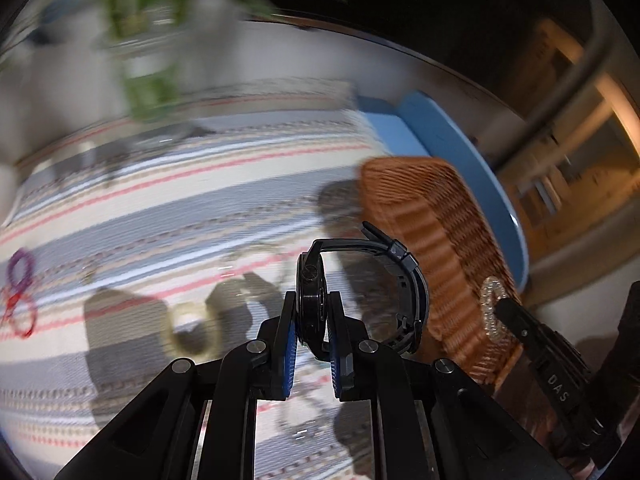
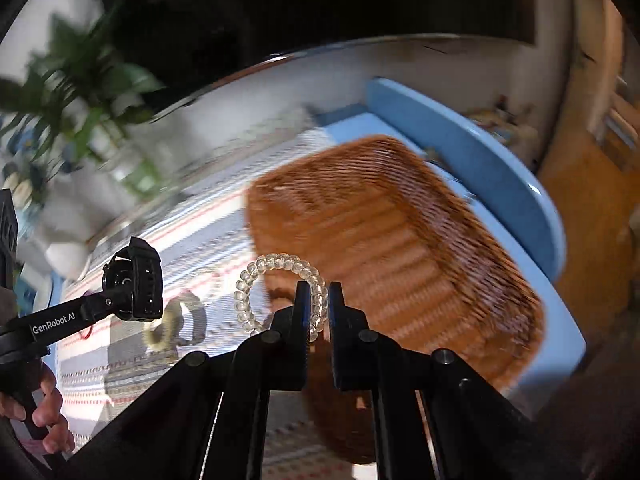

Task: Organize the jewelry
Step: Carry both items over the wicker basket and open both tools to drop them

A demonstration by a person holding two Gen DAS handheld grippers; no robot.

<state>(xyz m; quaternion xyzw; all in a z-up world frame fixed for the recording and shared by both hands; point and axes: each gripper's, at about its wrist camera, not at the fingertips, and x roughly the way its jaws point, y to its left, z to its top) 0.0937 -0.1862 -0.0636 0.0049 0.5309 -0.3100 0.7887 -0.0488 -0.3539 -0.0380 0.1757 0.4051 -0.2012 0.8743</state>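
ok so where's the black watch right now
The black watch is clamped in the left claw, held above the striped cloth just left of the wicker basket; the right wrist view shows it at the far left.

Left wrist view: fisheye, mounted just behind the left gripper (image 1: 311, 320), looking down along its fingers at a striped woven cloth (image 1: 168, 208), close above it. Brown wicker basket (image 1: 436, 232) at the right edge, right gripper (image 1: 500, 308) entering low on the right.

Right wrist view: fisheye behind the right gripper (image 2: 318, 308), angled down over the same basket (image 2: 392, 240), near it. Left gripper (image 2: 132, 296) visible at left.

Shared: basket, cloth (image 2: 168, 240), blue table rim (image 1: 472, 160) (image 2: 480, 168), blurred green plant (image 1: 148, 80) (image 2: 80, 92).
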